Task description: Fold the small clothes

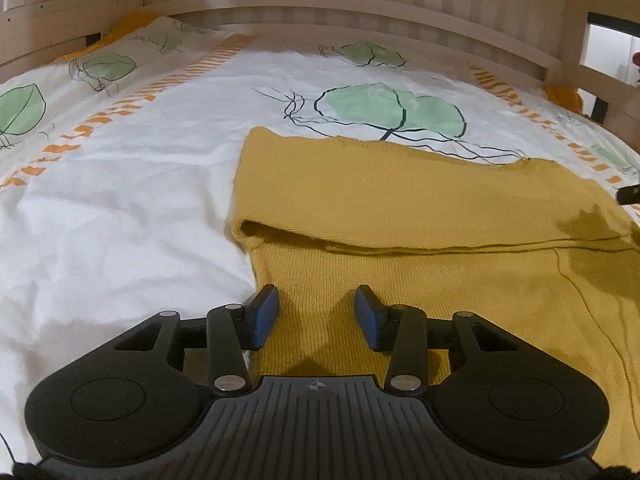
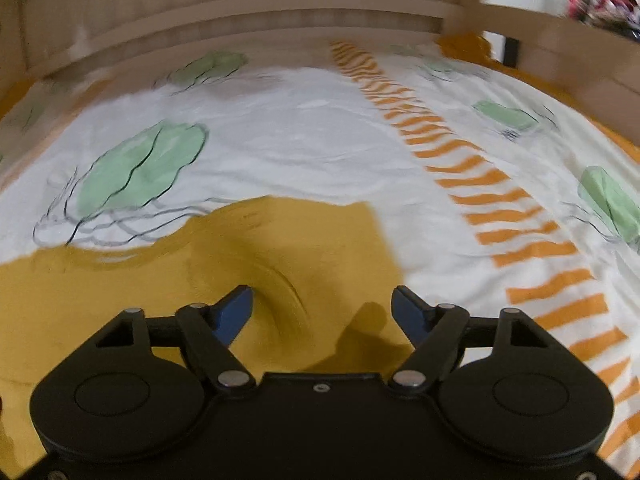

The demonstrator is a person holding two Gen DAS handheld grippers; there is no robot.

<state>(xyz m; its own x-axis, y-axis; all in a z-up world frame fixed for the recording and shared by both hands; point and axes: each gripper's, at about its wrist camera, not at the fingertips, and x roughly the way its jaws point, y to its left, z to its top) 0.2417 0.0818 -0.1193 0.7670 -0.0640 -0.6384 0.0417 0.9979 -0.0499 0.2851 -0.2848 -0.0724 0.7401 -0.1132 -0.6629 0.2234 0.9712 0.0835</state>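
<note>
A mustard-yellow knitted garment (image 1: 400, 208) lies flat on the bed, its upper part folded over with a fold edge across the middle. My left gripper (image 1: 316, 300) is open and empty, low over the garment's lower left part, with blue pads (image 1: 264, 316). My right gripper (image 2: 322, 300) is open and empty over the garment's right part (image 2: 280, 248), near its right edge. The right wrist view is blurred by motion. A wrinkle in the cloth sits just ahead of the left finger there.
The white bed sheet (image 1: 120, 200) has green leaf prints and orange striped bands (image 2: 500, 208). A pale wooden bed rail (image 1: 320, 4) curves along the far side. A wooden post (image 1: 576, 40) stands at the far right corner.
</note>
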